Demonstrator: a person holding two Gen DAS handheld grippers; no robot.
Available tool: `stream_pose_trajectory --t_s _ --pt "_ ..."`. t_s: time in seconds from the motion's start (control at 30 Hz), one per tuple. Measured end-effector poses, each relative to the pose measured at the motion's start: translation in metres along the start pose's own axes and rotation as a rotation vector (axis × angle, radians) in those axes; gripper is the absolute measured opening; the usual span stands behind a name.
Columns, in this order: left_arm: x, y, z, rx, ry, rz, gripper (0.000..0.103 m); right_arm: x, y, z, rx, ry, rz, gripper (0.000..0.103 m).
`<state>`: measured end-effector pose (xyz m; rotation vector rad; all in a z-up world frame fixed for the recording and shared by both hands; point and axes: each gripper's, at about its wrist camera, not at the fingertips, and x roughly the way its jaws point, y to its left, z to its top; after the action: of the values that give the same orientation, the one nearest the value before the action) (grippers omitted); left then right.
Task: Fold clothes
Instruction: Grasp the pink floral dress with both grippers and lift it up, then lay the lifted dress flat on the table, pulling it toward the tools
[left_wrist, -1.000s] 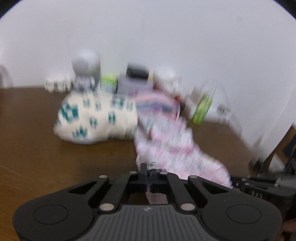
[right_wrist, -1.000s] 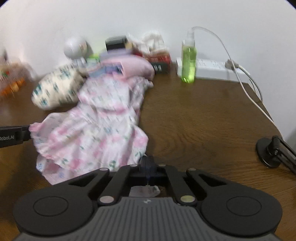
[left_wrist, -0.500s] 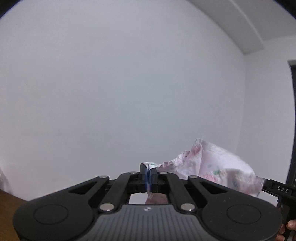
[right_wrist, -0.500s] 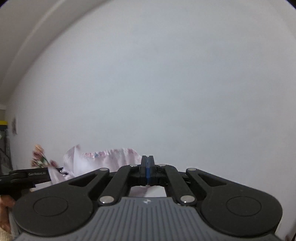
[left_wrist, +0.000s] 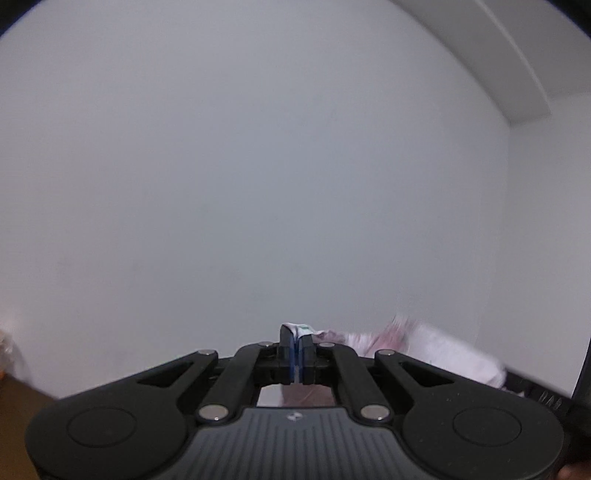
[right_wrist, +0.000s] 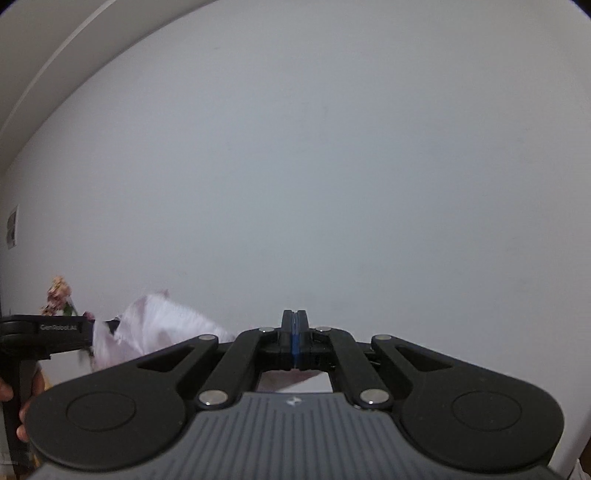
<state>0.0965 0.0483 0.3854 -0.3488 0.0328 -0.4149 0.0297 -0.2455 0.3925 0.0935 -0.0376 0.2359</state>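
Both grippers are held high and level, facing a plain white wall. My left gripper (left_wrist: 296, 334) is shut on an edge of the pink floral garment (left_wrist: 436, 349); a bit of cloth pokes up between its pads, and the rest stretches away to the right, blurred. My right gripper (right_wrist: 294, 320) is shut too, with pale pink cloth showing just beneath its pads. From there the garment (right_wrist: 155, 328) runs left toward the other gripper's body (right_wrist: 48, 332). Most of the garment hangs below, out of sight.
The white wall fills both views. A corner of the brown table (left_wrist: 14, 398) shows at the lower left of the left wrist view. Dried flowers (right_wrist: 57, 295) stand at the far left of the right wrist view, above a hand (right_wrist: 14, 410).
Both grippers rose from the table with the pink garment and tipped up to level. The table and its clutter dropped out of view. The cloth between them now looks blurred.
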Motion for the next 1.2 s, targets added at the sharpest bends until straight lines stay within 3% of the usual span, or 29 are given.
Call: stream_pose_trajectory --t_s 0.07,0.17,0.27,0.37,0.47,0.57,0.63,0.7,0.73,0.77,0.8,0.83,0.9,0.97,1.0,1.13,1.2 --pt "-0.017 -0.006 0.010 0.017 -0.076 -0.020 0.000 -0.003 0.001 0.012 -0.007 -0.048 -0.002 0.000" --pt "-0.048 -0.015 -0.001 0.092 -0.137 -0.017 0.001 -0.031 0.008 0.025 -0.048 -0.114 0.018 0.000" --pt "-0.065 -0.013 -0.027 0.117 -0.109 -0.011 0.001 -0.055 0.014 0.016 -0.088 -0.114 0.050 0.000" --pt "-0.088 -0.007 -0.067 0.122 -0.017 0.009 0.001 -0.071 0.020 -0.018 -0.121 -0.034 0.070 0.000" --pt "-0.105 0.008 -0.155 0.163 0.168 0.045 0.003 -0.074 0.013 -0.092 -0.128 0.144 0.066 0.000" --pt "-0.121 0.032 -0.277 0.175 0.506 0.073 0.010 -0.079 -0.004 -0.197 -0.091 0.463 0.052 0.004" --pt "-0.130 0.048 -0.339 0.102 0.736 0.102 0.010 -0.090 -0.017 -0.260 -0.018 0.658 0.039 0.016" --pt "-0.137 0.062 -0.366 0.022 0.813 0.135 0.011 -0.106 -0.024 -0.289 0.069 0.756 0.026 0.046" --pt "-0.140 0.067 -0.372 -0.006 0.835 0.149 0.019 -0.105 -0.024 -0.291 0.082 0.767 0.012 0.051" --pt "-0.142 0.065 -0.358 -0.001 0.812 0.156 0.026 -0.103 -0.022 -0.288 0.073 0.757 -0.009 0.056" --pt "-0.145 0.063 -0.343 0.004 0.789 0.163 0.044 -0.100 -0.023 -0.286 0.059 0.746 -0.027 0.063" --pt "-0.145 0.062 -0.332 0.012 0.765 0.173 0.052 -0.093 -0.024 -0.282 0.046 0.740 -0.034 0.067" --pt "-0.128 0.062 -0.324 0.057 0.719 0.201 0.057 -0.076 -0.029 -0.281 0.019 0.731 -0.040 0.077" --pt "-0.102 0.056 -0.328 0.109 0.696 0.174 0.066 -0.057 -0.031 -0.293 0.000 0.731 -0.052 0.078" --pt "-0.090 0.051 -0.330 0.129 0.698 0.151 0.076 -0.048 -0.029 -0.305 0.002 0.737 -0.052 0.078" --pt "-0.059 0.021 -0.350 0.209 0.733 0.064 0.079 -0.027 -0.028 -0.336 0.008 0.756 -0.047 0.078" --pt "-0.040 0.010 -0.360 0.238 0.753 0.081 0.079 -0.024 -0.028 -0.340 -0.009 0.750 -0.068 0.078"
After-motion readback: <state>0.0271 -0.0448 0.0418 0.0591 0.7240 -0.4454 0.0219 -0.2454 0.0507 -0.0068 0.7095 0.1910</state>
